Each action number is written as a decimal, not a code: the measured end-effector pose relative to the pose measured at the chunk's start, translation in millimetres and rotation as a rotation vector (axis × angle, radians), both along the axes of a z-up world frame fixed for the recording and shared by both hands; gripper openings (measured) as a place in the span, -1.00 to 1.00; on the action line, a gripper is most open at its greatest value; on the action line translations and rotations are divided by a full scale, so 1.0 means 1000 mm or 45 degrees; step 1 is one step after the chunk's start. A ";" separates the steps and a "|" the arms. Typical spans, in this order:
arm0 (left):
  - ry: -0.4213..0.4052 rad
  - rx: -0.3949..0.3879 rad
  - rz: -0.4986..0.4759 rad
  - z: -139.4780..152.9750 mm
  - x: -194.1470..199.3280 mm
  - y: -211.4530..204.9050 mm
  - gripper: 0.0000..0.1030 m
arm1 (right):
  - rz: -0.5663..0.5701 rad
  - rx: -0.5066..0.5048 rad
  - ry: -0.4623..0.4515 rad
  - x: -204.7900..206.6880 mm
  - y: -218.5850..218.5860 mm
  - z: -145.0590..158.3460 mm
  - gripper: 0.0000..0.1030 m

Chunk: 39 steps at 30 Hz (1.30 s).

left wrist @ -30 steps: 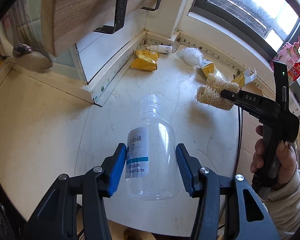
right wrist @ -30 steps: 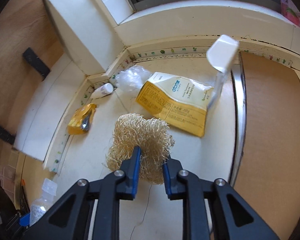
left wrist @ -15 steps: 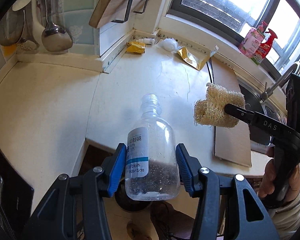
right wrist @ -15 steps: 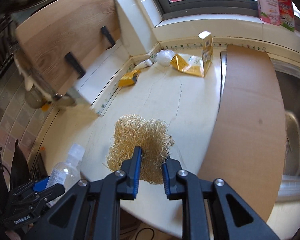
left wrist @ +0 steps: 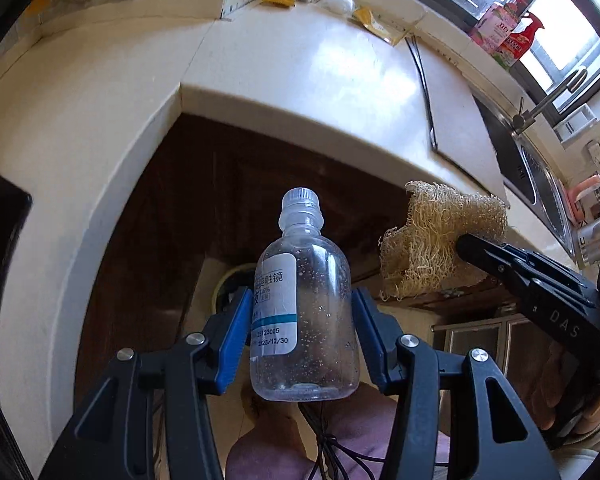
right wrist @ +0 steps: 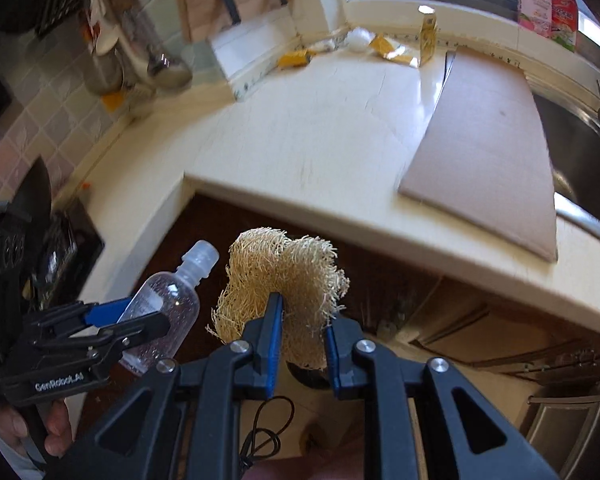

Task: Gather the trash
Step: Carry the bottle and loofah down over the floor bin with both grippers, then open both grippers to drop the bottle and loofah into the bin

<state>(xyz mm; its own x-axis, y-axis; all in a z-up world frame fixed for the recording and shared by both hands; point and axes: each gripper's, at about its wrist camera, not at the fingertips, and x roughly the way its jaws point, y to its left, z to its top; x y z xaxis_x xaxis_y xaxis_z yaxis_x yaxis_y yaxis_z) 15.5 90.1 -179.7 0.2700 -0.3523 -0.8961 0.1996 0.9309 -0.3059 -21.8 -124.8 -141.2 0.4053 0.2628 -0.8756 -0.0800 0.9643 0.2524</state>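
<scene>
Both claws have come off the table and out past its front edge since the earlier frames, where they hung over its surface; they now hang over the dark cabinet front and the floor below. The left claw (left wrist: 298,332) is clenched on the clear bottle (left wrist: 304,312), its blue pads pressed to either side of the labelled body, cap pointing away from the hand. The right claw (right wrist: 298,340) is clenched on the loofah scrubber (right wrist: 284,280), which bulges above its pads; the two loads hang just beside each other without touching. Below and between them a round dark opening with a pale rim (left wrist: 230,284) shows on the floor, probably the bin, so the carry looks nearly done and a drop seems next for both pieces. Most of that rim is hidden behind the bottle and the left claw, and in the right wrist view only a dark patch peeks out under the scrubber, so I cannot tell how well either load sits over it. Back on the table (right wrist: 340,132), well apart from the claws, more trash waits in the far corner: a yellow wrapper (right wrist: 294,58), a white crumpled wad (right wrist: 358,40), a yellow pouch (right wrist: 394,52) and a small carton (right wrist: 428,34), each too small to read.
</scene>
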 end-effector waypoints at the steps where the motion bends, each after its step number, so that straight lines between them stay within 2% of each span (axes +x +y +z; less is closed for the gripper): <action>1: 0.033 0.009 0.004 -0.011 -0.003 0.000 -0.04 | 0.017 -0.025 0.014 -0.003 0.004 -0.007 -0.63; 6: 0.186 0.035 0.010 -0.073 -0.010 -0.004 -0.04 | 0.090 -0.117 0.135 -0.008 0.011 -0.071 -0.62; 13: 0.358 0.059 0.040 -0.193 -0.003 -0.010 -0.03 | 0.057 -0.098 0.371 0.005 0.005 -0.205 -0.62; 19: 0.428 0.075 0.051 -0.272 0.017 -0.014 0.01 | 0.046 -0.126 0.483 0.022 0.010 -0.289 -0.58; 22: 0.445 0.085 0.048 -0.299 0.025 -0.017 0.01 | 0.063 -0.148 0.506 0.032 0.018 -0.315 -0.55; 25: 0.449 0.108 0.051 -0.315 0.032 -0.017 0.05 | 0.070 -0.152 0.521 0.042 0.025 -0.331 -0.50; 27: 0.457 0.118 0.072 -0.322 0.035 -0.014 0.24 | 0.074 -0.155 0.525 0.045 0.028 -0.336 -0.43; 30: 0.461 0.130 0.094 -0.325 0.038 -0.007 0.34 | 0.090 -0.166 0.531 0.049 0.034 -0.339 -0.27; 32: 0.459 0.144 0.094 -0.322 0.037 -0.004 0.37 | 0.097 -0.169 0.524 0.051 0.036 -0.336 -0.04; 33: 0.456 0.154 0.092 -0.320 0.036 -0.002 0.38 | 0.102 -0.169 0.523 0.052 0.038 -0.333 0.00; 39: 0.438 0.173 0.086 -0.305 0.031 0.003 0.40 | 0.126 -0.163 0.522 0.049 0.043 -0.311 0.03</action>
<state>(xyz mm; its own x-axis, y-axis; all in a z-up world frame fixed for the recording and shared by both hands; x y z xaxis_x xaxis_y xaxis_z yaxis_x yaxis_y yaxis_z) 46.6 93.3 -485.1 -0.0366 -0.2157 -0.9758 0.0431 0.9752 -0.2172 26.9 -81.9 -452.7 -0.0043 0.1619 -0.9868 -0.0914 0.9826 0.1616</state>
